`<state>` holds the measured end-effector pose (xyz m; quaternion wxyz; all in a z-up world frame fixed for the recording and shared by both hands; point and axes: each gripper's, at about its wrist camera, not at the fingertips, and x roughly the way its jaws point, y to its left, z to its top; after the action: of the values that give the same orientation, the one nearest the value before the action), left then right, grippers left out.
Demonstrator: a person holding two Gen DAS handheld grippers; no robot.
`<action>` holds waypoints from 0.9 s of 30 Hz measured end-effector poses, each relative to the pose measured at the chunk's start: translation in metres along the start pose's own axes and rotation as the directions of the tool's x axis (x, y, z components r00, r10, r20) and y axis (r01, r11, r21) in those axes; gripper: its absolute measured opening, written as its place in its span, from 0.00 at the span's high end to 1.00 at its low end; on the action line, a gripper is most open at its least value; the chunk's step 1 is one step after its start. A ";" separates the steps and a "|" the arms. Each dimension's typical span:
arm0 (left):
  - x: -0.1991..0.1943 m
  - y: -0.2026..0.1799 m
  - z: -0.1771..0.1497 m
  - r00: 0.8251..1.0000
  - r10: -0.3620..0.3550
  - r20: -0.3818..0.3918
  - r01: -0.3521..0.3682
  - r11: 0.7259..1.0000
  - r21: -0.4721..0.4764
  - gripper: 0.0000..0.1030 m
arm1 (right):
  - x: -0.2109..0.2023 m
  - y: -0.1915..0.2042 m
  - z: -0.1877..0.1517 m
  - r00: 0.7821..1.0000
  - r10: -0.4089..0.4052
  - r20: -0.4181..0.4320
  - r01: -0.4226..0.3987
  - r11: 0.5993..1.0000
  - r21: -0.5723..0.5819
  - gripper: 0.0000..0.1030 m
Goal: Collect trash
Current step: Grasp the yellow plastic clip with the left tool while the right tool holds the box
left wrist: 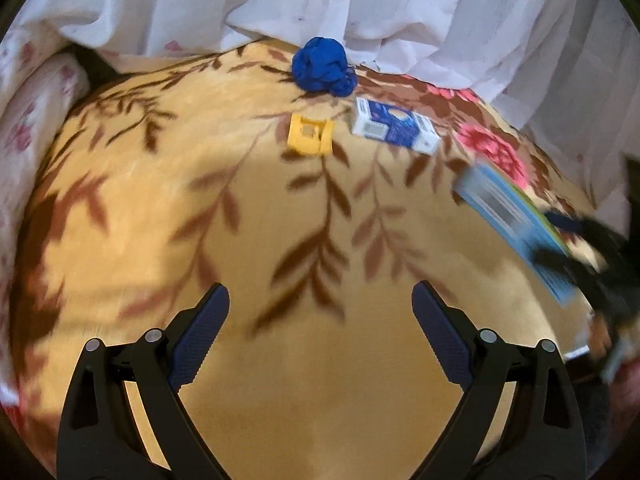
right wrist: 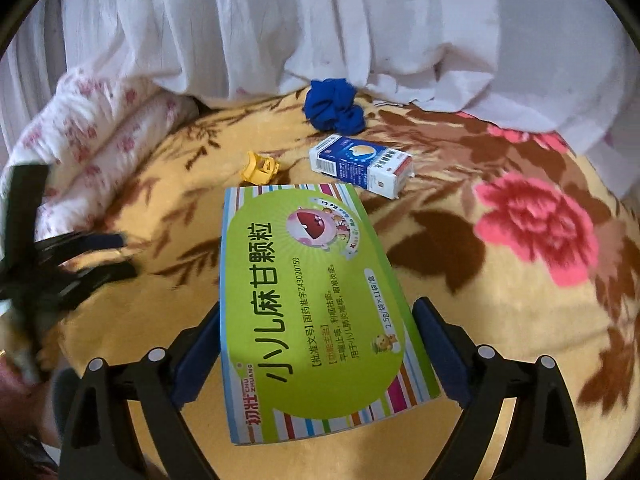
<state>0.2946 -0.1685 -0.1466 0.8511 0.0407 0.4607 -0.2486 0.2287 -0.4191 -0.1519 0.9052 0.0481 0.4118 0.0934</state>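
Observation:
A green medicine box (right wrist: pixel 304 280) sits between the pads of my right gripper (right wrist: pixel 319 306), gripped by its long sides and raised off the yellow flowered blanket (right wrist: pixel 480 320). In the left wrist view the same box (left wrist: pixel 512 216) shows blurred at the right, with the right gripper (left wrist: pixel 580 248) behind it. My left gripper (left wrist: pixel 320 290) is open and empty over the blanket. Farther back lie a small white-and-blue carton (left wrist: pixel 394 126) (right wrist: pixel 362 166), a yellow plastic piece (left wrist: pixel 310 135) (right wrist: pixel 260 168) and a crumpled blue wad (left wrist: pixel 322 65) (right wrist: pixel 334 106).
White cloth (left wrist: pixel 360 8) hangs along the far edge of the blanket. A folded white quilt with pink flowers (right wrist: pixel 92 152) lies at the left. The left gripper (right wrist: pixel 124 255) shows blurred at the left edge of the right wrist view.

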 end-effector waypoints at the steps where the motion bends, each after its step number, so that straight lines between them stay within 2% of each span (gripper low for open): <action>1: 0.010 -0.002 0.011 1.000 0.010 0.002 -0.010 1.000 0.010 0.12 | -0.006 -0.002 -0.005 1.000 0.011 0.009 -0.011 1.000 0.017 0.13; 6: 0.054 -0.008 0.059 0.994 0.110 0.017 -0.111 0.993 0.051 0.12 | -0.028 -0.006 -0.027 0.999 0.008 0.035 -0.010 0.999 0.053 0.13; 11: 0.096 -0.008 0.094 0.987 0.163 0.004 -0.163 0.984 0.068 0.12 | -0.042 -0.012 -0.040 0.999 0.005 0.039 -0.008 0.998 0.069 0.13; 16: 0.124 -0.003 0.111 0.985 0.173 -0.007 -0.173 0.984 0.052 0.13 | -0.052 -0.012 -0.043 0.998 0.020 0.055 -0.024 0.997 0.071 0.13; 17: 0.126 -0.001 0.112 0.985 0.172 -0.006 -0.171 0.984 0.043 0.16 | -0.054 -0.011 -0.043 0.998 0.025 0.059 -0.029 0.997 0.069 0.13; 18: 0.129 0.001 0.113 0.985 0.172 -0.010 -0.171 0.984 0.038 0.28 | -0.055 -0.011 -0.043 0.998 0.028 0.061 -0.032 0.997 0.067 0.13; 19: 0.131 0.002 0.114 0.985 0.172 -0.020 -0.171 0.985 0.035 0.36 | -0.055 -0.010 -0.044 0.998 0.029 0.063 -0.033 0.998 0.062 0.13; 20: 0.132 0.003 0.113 0.985 0.170 -0.028 -0.169 0.985 0.032 0.52 | -0.055 -0.008 -0.044 0.998 0.029 0.064 -0.033 0.998 0.056 0.13; 21: 0.131 0.006 0.112 0.986 0.166 -0.032 -0.165 0.986 0.022 0.56 | -0.056 -0.005 -0.045 0.997 0.030 0.066 -0.033 0.998 0.050 0.13; 27: 0.100 0.006 0.101 0.988 0.155 0.002 -0.155 0.988 0.025 0.57 | -0.061 0.005 -0.049 0.996 0.048 0.077 -0.051 0.998 0.042 0.13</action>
<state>0.4196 -0.2321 -0.1707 0.8673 0.0871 0.4529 -0.1874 0.1517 -0.4263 -0.1387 0.9164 0.0815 0.3776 0.1048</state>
